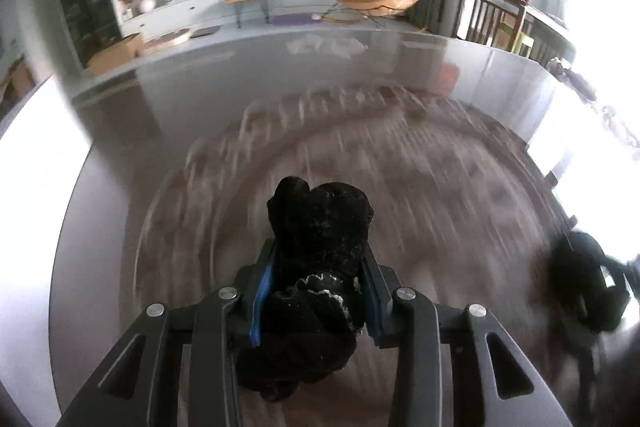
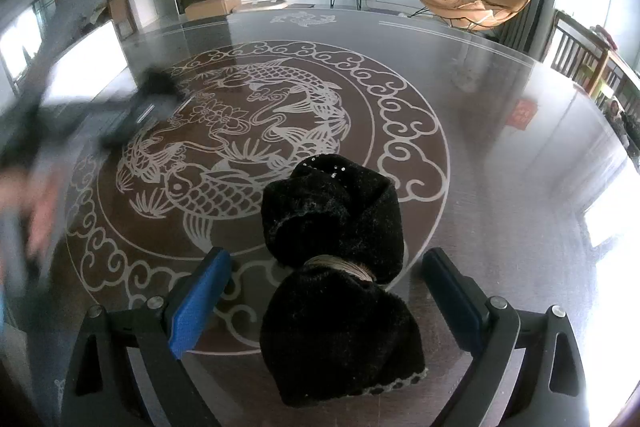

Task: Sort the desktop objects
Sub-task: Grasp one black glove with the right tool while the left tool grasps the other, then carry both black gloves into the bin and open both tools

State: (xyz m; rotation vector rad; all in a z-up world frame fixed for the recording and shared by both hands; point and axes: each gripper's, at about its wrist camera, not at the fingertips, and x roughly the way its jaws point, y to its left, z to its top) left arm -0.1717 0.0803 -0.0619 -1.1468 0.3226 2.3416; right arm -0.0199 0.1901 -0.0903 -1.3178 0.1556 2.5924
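Note:
A black fuzzy bow [image 1: 320, 223] with a pale lace trim sits pinched between the blue pads [image 1: 264, 287] of my left gripper [image 1: 318, 259], which is shut on it and held above the table; the tabletop under it is smeared by motion. A second black fuzzy bow [image 2: 332, 211], tied at the middle with a pale band, lies on the table between the wide-apart fingers of my right gripper [image 2: 326, 255], which is open, its pads clear of the bow on both sides. In the right wrist view the left gripper [image 2: 136, 111] shows as a dark blur at the left.
The round glass table [image 2: 500, 147] carries a brown disc with a white fish and cloud pattern [image 2: 248, 131]. A blurred hand [image 2: 40, 211] is at the left edge. Behind the table are a TV cabinet, an orange lounge chair [image 2: 472, 3] and a wooden chair.

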